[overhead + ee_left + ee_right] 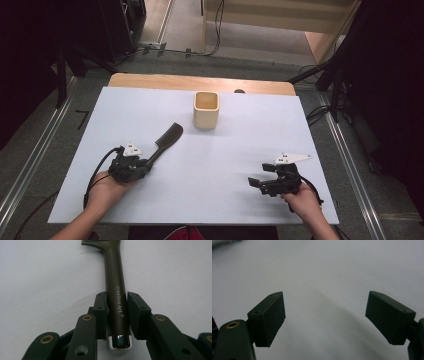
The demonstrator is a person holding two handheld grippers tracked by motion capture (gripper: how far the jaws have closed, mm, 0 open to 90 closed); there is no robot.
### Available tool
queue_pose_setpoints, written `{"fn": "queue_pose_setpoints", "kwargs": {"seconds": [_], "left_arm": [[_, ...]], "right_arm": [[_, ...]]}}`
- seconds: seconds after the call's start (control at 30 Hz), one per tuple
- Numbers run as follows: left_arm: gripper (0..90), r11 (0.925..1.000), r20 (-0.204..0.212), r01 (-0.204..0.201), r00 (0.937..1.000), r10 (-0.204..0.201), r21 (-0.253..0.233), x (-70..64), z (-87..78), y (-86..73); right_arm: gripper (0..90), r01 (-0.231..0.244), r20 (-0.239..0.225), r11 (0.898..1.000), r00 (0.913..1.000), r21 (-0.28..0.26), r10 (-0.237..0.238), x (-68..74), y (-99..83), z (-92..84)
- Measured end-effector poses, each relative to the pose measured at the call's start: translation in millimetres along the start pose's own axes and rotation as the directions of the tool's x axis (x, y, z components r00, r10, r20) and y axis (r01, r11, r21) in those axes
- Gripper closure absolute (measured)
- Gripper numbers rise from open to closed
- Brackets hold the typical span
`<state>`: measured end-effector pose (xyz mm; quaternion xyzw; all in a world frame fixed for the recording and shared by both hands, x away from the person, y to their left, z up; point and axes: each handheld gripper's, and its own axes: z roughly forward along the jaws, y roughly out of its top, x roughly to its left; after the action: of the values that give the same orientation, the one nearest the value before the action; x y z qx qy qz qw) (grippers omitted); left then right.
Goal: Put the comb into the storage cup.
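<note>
Currently your left gripper (117,312) clamps the comb (115,290) near its handle end; your right gripper (325,315) stands wide open, empty. Lifting may let the far-reaching toothed head sag and pivot out.

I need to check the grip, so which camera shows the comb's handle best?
The left gripper view: the comb handle runs up the frame, printed lettering readable, with the left gripper fingers on both sides. The high view gives the whole comb, small and dark. The right gripper view looks at bare table.
</note>
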<state>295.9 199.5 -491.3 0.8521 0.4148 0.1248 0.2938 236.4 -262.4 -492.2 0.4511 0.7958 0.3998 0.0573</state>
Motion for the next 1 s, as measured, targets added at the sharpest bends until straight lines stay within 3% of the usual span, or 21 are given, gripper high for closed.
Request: {"fn": "queue_pose_setpoints", "kwargs": {"seconds": [0.17, 0.27, 0.53, 0.6, 0.73, 0.77, 0.8, 0.83, 0.9, 1.0], "left_arm": [[73.2, 0.9998, 0.004, 0.016, 0.9999, -0.016, 0.012, 0.1, -0.1, 1.7], [73.5, 0.9986, 0.022, 0.052, 0.9984, -0.053, 0.010, 2.7, -0.3, 2.5], [73.7, 0.9953, 0.044, 0.097, 0.9943, -0.097, 0.011, 5.6, -1.6, 3.9], [73.7, 0.9913, 0.071, 0.131, 0.9889, -0.130, -0.008, 7.3, -4.9, 6.9], [73.8, 0.9869, 0.091, 0.158, 0.9838, -0.154, -0.032, 10.9, -9.2, 10.1], [73.8, 0.9826, 0.113, 0.179, 0.9785, -0.172, -0.050, 13.7, -11.6, 11.1], [73.8, 0.9826, 0.113, 0.179, 0.9785, -0.172, -0.050, 13.7, -11.6, 11.1], [73.8, 0.9797, 0.131, 0.191, 0.9746, -0.182, -0.061, 15.9, -14.4, 12.1], [73.8, 0.9788, 0.132, 0.191, 0.9747, -0.181, -0.073, 16.5, -15.6, 12.8], [73.8, 0.9716, 0.162, 0.213, 0.9674, -0.194, -0.104, 19.1, -21.3, 16.8]], "right_arm": [[14.6, 0.001, 0.000, 1.000, 1.0000, 0.000, -0.001, 0.0, 0.1, 0.1], [14.6, -0.001, 0.001, 1.000, 1.0000, 0.001, 0.001, 0.0, 0.2, 0.0], [14.6, -0.001, 0.002, 1.000, 1.0000, 0.002, 0.001, -0.2, 0.1, -0.6], [14.6, 0.000, 0.001, 1.000, 1.0000, 0.000, 0.000, -0.6, 0.2, -0.3], [14.6, 0.002, 0.000, 1.000, 1.0000, 0.001, -0.002, -0.5, 0.1, -0.5], [14.6, 0.000, -0.001, 1.000, 1.0000, -0.001, 0.000, -0.5, 0.2, -0.1], [14.6, 0.000, -0.001, 1.000, 1.0000, -0.001, 0.000, -0.5, 0.2, -0.1], [14.6, 0.001, -0.002, 1.000, 1.0000, -0.001, -0.001, -0.6, 0.2, 0.1], [14.6, 0.000, -0.002, 1.000, 1.0000, 0.000, 0.000, -0.3, 0.2, 0.0], [14.5, -0.001, -0.007, 1.000, 1.0000, -0.010, 0.001, -0.1, 0.3, -0.1]]}}
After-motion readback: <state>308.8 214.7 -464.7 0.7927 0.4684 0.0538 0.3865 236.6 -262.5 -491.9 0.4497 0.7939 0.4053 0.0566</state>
